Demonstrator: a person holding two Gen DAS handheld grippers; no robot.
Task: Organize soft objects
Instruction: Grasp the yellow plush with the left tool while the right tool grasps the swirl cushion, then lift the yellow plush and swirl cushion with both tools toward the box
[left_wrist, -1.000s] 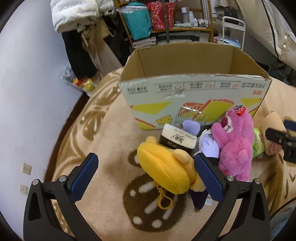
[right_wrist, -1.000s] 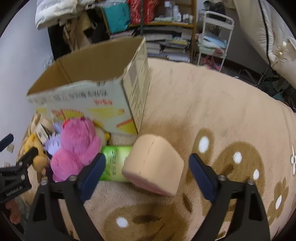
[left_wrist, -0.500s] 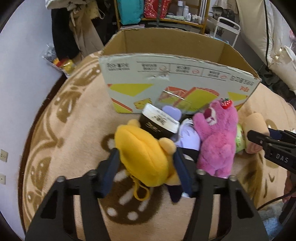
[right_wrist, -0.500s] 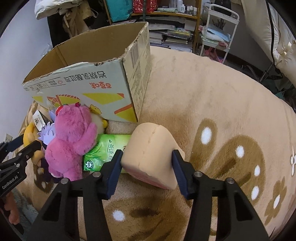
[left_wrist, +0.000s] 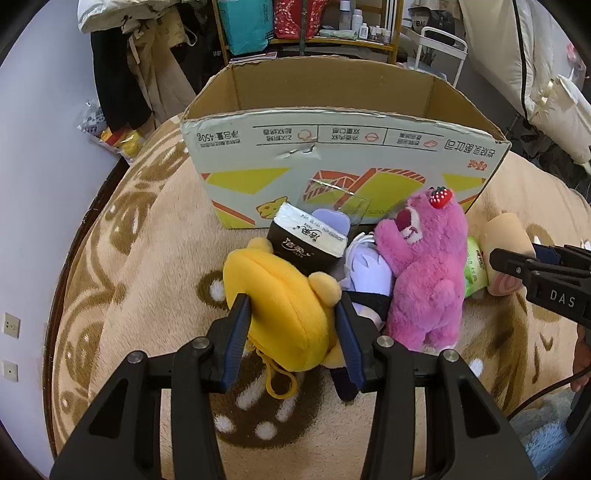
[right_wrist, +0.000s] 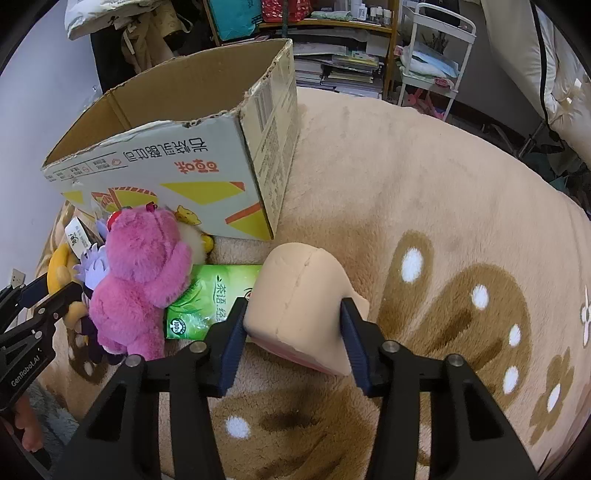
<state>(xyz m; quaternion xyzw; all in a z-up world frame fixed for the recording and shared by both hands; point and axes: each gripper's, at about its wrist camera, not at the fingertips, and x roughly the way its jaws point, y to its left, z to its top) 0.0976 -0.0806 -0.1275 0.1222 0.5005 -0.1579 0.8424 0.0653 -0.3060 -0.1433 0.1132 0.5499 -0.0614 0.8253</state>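
My left gripper (left_wrist: 291, 325) is shut on a yellow plush toy (left_wrist: 280, 302) with a yellow clip ring, on the beige rug. Behind it lie a black-and-white tissue pack (left_wrist: 306, 245), a pale purple plush (left_wrist: 365, 269) and a pink bear with a strawberry (left_wrist: 424, 273). My right gripper (right_wrist: 293, 328) is shut on a tan bread-shaped soft toy (right_wrist: 303, 306), which also shows in the left wrist view (left_wrist: 506, 236). A green tissue pack (right_wrist: 210, 299) lies beside it. An open cardboard box (left_wrist: 343, 147) stands behind the pile; its inside looks empty.
The beige rug (right_wrist: 443, 221) with brown and white patterns spreads to the right. Shelves (right_wrist: 332, 44) with books and bags, a white cart (right_wrist: 432, 59) and hanging clothes (left_wrist: 122, 55) stand behind the box. A white wall (left_wrist: 33, 184) is at the left.
Both grippers have closed from wide open: the left onto the yellow plush, the right onto the tan bread toy. Both moved forward and slightly up over the pile.
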